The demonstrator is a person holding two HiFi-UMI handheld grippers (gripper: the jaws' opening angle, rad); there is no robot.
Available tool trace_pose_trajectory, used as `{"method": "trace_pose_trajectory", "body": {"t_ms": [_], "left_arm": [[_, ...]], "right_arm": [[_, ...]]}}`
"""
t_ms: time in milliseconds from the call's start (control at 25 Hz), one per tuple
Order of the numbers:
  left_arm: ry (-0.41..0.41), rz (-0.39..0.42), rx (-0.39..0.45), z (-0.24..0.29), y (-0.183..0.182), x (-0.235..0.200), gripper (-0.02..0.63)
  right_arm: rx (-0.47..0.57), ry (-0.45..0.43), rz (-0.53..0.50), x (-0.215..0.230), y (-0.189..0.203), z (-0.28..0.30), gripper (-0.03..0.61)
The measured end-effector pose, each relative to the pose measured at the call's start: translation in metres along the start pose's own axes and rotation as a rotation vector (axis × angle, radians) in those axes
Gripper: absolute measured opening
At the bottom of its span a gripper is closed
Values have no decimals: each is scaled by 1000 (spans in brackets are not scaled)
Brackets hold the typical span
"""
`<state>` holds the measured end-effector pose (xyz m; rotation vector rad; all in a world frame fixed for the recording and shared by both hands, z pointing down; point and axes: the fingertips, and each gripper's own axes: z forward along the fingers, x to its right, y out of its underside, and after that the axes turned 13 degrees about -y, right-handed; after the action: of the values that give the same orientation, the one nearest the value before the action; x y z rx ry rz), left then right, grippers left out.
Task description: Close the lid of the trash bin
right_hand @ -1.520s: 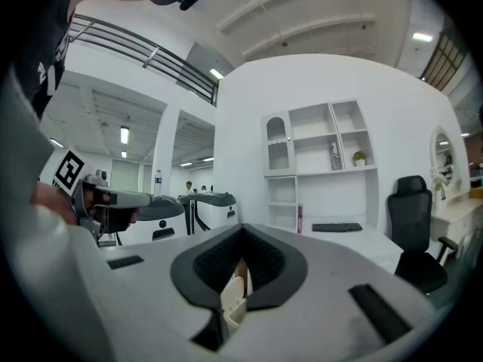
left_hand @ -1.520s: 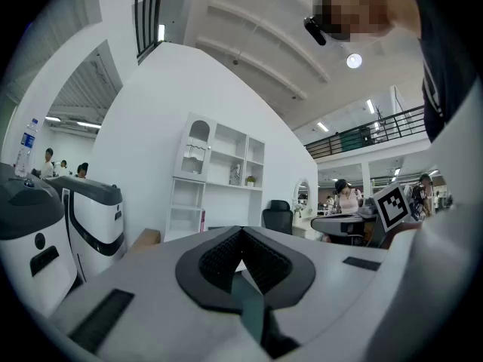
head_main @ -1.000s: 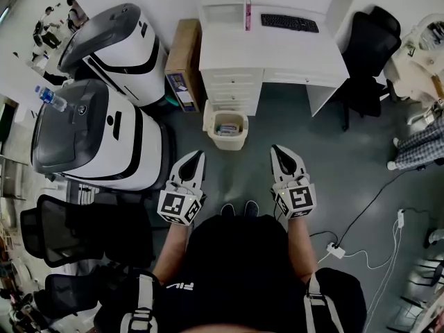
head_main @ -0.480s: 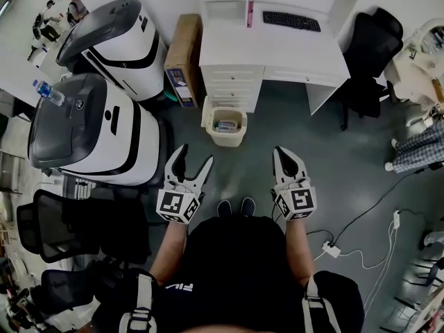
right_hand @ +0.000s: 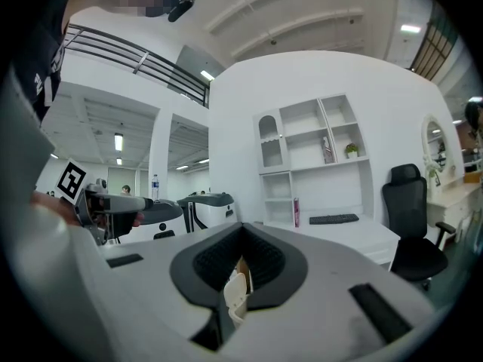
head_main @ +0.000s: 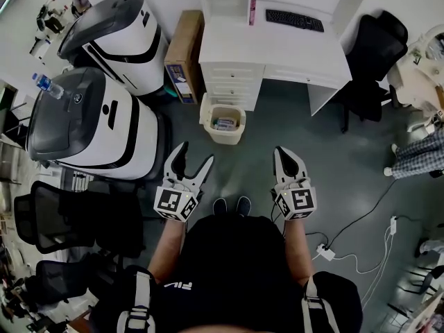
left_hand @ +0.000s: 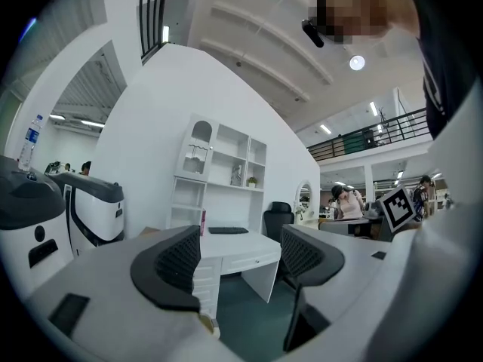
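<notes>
A small beige trash bin [head_main: 223, 120] stands on the dark floor against the white drawer unit [head_main: 232, 87], its top open and rubbish showing inside. Both grippers hover level above the floor, short of the bin. My left gripper [head_main: 195, 155] is below-left of it, its jaws opening wide with nothing between them. My right gripper [head_main: 284, 152] is below-right of it, shut and empty. In the left gripper view the spread jaws [left_hand: 240, 259] frame the desk, and a sliver of the bin [left_hand: 205, 324] shows low. The right gripper view shows the bin [right_hand: 236, 292] through the slit of its jaws.
A white desk [head_main: 305, 50] with a keyboard [head_main: 294, 20] stands behind the bin, a cardboard box [head_main: 182, 57] to its left. Two large white-and-black machines [head_main: 90, 127] fill the left. Black chairs [head_main: 371, 54] and floor cables [head_main: 326, 248] lie on the right.
My left gripper's jaws have gone from shut to wide open. The right gripper has stayed shut and barely shifted.
</notes>
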<state>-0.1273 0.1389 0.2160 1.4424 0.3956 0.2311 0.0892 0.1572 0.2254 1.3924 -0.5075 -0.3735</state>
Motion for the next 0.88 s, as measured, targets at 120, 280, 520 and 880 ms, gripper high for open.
{"method": "trace_pose_trajectory", "body": {"t_ms": [120,280,520,880], "left_arm": [[5,2,-2,6,3,12,342],[15,0,-11,12,11,24,342],[-21,-18,-37,19,28,13,342],[-18,-18,-96,84,64,-26,342]], "right_arm": [[0,-12,10,12,1,-4,5],[-6,-30,31,23,12,-5,5],[-35,-80,56,25,32,10,5],[-99,-68,86,64,65,61,6]]}}
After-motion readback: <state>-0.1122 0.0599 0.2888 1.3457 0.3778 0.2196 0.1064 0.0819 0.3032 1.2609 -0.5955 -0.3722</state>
